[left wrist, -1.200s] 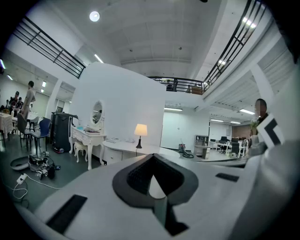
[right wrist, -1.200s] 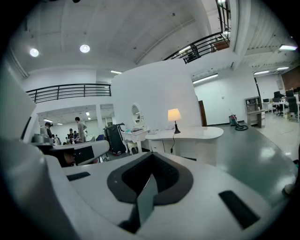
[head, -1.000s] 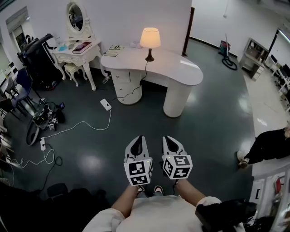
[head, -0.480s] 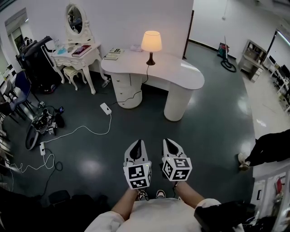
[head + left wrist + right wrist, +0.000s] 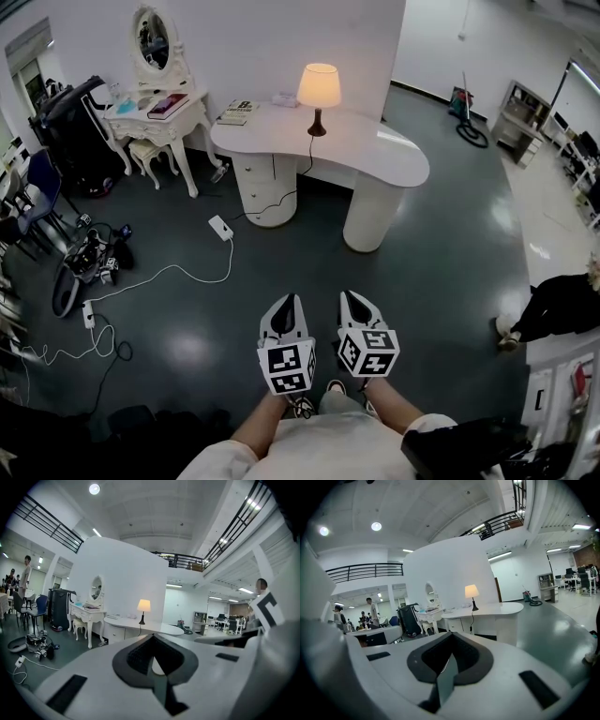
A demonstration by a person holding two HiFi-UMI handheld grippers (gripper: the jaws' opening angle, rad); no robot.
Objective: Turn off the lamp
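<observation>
The lit lamp [image 5: 319,86] was seen on the white desk [image 5: 384,155]. The left gripper [image 5: 286,302] and right gripper [image 5: 353,298] were held well apart from it, jaws together and empty.

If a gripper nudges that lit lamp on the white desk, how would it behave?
The lamp looks top-heavy, wide shade over a thin stem and small base, so it probably tips easily. Its cord drooping off the desk could tug it.
</observation>
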